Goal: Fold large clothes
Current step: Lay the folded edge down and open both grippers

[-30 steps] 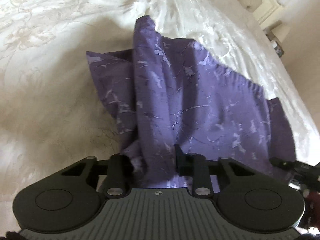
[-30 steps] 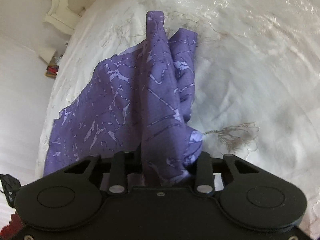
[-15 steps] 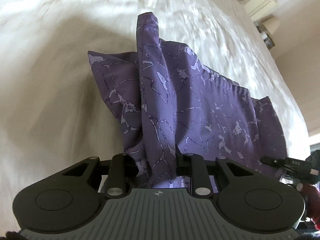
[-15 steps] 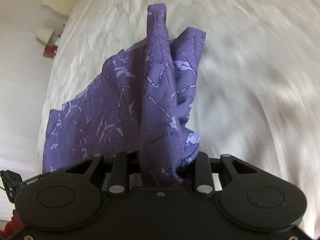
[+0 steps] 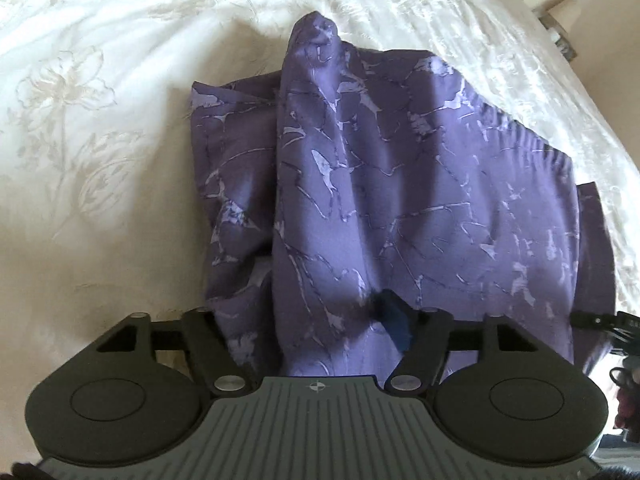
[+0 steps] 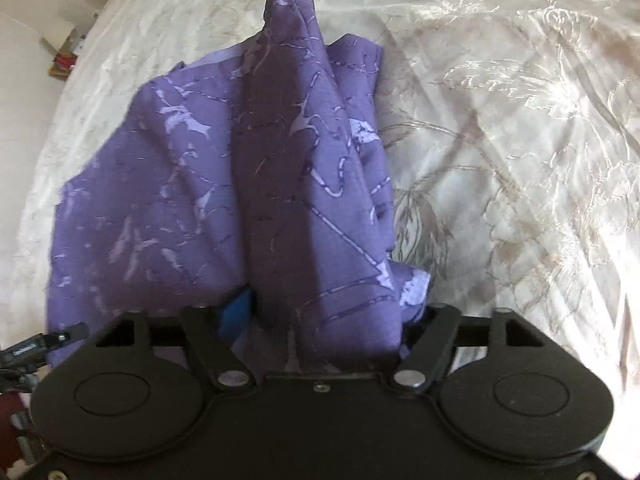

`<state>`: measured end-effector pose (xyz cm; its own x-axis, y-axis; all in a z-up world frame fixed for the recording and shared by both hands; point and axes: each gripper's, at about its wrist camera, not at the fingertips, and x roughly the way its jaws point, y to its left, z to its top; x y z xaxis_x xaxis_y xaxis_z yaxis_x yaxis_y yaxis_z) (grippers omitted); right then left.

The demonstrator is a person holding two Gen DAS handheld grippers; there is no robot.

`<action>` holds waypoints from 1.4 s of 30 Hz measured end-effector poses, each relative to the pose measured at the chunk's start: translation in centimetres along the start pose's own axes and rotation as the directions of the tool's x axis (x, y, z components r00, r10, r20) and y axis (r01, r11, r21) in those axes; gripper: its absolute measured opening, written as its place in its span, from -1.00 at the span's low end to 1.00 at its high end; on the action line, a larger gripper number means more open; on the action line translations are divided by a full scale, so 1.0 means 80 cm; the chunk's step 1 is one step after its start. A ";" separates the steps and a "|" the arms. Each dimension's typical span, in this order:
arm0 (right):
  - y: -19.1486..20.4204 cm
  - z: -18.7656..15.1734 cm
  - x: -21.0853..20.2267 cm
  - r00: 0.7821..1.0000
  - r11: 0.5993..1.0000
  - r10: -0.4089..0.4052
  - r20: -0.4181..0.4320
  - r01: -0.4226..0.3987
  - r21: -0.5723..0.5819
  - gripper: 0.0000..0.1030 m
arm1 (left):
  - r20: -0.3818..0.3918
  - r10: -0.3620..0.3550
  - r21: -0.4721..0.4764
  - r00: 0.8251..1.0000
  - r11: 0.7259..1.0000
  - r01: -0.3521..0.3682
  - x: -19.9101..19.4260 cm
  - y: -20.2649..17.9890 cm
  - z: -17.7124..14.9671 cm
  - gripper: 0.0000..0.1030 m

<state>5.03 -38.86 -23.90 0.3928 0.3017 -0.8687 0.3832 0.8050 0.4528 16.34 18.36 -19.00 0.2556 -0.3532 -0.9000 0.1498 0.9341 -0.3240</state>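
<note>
- Purple garment (image 5: 400, 184) with a pale marbled print lies bunched on a cream bedspread (image 5: 92, 92), embroidered with flowers.
- Seen from the left wrist, the cloth rises in a peaked ridge at the far end and spreads wide to the right; a gathered band runs along its right edge.
- Left gripper (image 5: 316, 320): jaws opening, well apart. Cloth drapes between them and over the fingertips. One blue pad (image 5: 394, 326) pokes out on the right side, not pressed on the fabric as far as I can see.
- Right gripper (image 6: 316, 312): jaws opening too, spread wide. A thick fold of the garment (image 6: 280, 168) sits between them, loose. Blue pad (image 6: 236, 308) shows on the left finger, beside the fold.
- No firm pinch visible on either side; the cloth is slack, hanging over the gripper fronts.
- In the right wrist view the garment fans out to the left, peak at the top centre, bedspread (image 6: 520, 140) bare to the right.
- Tip of the other gripper shows at the picture edge in each view, near the cloth's outer border.
- Bedside furniture (image 6: 64, 60) off the far corner, blurred, can't tell what's on it.
</note>
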 end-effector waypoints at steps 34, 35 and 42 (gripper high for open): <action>0.158 0.102 0.082 0.962 0.874 -0.183 0.202 0.253 -0.414 -0.52 | 0.166 0.012 0.269 0.986 0.962 -0.057 0.078 -0.082 0.152 0.40; 0.160 0.096 0.074 0.960 0.878 -0.176 0.219 0.254 -0.405 -0.40 | 0.164 0.013 0.269 0.986 0.961 -0.057 0.071 -0.082 0.153 0.40; 0.203 0.003 0.009 0.973 0.797 0.058 0.223 0.089 -0.597 -0.24 | 0.250 0.055 0.350 0.967 0.926 -0.143 -0.002 -0.087 0.087 0.37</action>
<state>11.72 -25.67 -17.16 0.5909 0.2268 -0.7742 -0.1586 0.9736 0.1641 21.94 11.58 -14.56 0.4944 -0.3028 -0.8148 0.4361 0.8973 -0.0688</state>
